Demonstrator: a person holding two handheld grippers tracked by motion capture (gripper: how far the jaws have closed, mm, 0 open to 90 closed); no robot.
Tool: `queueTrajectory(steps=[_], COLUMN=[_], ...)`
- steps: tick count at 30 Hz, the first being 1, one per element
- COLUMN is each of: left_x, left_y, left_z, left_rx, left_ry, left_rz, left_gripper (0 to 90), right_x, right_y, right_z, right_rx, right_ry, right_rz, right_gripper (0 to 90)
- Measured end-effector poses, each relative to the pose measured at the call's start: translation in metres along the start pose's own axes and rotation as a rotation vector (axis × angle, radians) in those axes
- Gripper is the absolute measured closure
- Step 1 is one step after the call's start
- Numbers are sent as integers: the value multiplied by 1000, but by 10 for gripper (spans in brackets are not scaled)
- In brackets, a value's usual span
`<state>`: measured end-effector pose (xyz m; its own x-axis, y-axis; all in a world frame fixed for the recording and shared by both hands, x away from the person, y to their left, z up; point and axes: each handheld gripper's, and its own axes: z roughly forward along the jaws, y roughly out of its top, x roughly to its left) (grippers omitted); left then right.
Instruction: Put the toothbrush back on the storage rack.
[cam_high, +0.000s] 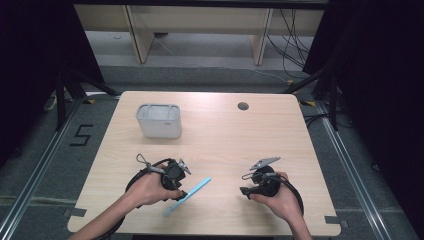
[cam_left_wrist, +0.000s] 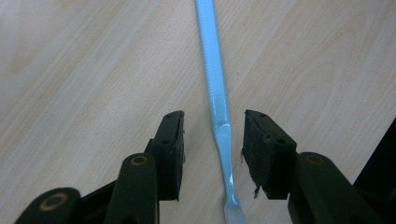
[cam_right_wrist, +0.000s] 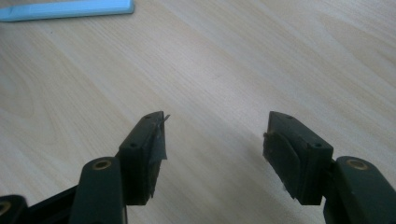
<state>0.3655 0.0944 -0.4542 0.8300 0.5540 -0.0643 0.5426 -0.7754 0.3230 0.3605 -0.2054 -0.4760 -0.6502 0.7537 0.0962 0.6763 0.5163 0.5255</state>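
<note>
A light blue toothbrush (cam_high: 195, 189) lies flat on the wooden table (cam_high: 225, 140), slanting from near front to upper right. My left gripper (cam_high: 181, 196) hangs over its lower half. In the left gripper view the toothbrush (cam_left_wrist: 215, 88) runs straight up between the two jaws, its whitish bristle end nearest the camera. Left gripper (cam_left_wrist: 212, 123) is open, with a gap between each pad and the brush. To the right, my right gripper (cam_high: 244, 191) rests low over bare table. Seen in its own view, the right gripper (cam_right_wrist: 215, 126) is open and holds nothing, and the handle end of the toothbrush (cam_right_wrist: 70, 10) shows at top left.
A grey oblong container (cam_high: 159, 120) stands upright at the back left of the table. A small round cable hole (cam_high: 243, 106) sits near the far edge. Black cables loop from both grippers beside the person's hands. Bare wood lies between the grippers.
</note>
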Motion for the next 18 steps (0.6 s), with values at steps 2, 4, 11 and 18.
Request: queueTrajectory(steps=[2, 4, 11, 18], left_x=[-1, -2, -9, -8], left_y=[7, 10, 24, 31], left_z=[5, 7, 17, 28], left_rx=[37, 52, 123, 156], left_ry=[5, 9, 4, 3], left_rz=[2, 1, 9, 43], left_gripper=[586, 595, 600, 626], right_x=[0, 2, -1, 2], right_y=[0, 0, -1, -2], right_z=[0, -1, -1, -4], right_rx=[3, 7, -7, 18], right_ry=[1, 3, 4, -1], right_rz=[1, 10, 4, 45], right_gripper=[391, 392, 392, 392])
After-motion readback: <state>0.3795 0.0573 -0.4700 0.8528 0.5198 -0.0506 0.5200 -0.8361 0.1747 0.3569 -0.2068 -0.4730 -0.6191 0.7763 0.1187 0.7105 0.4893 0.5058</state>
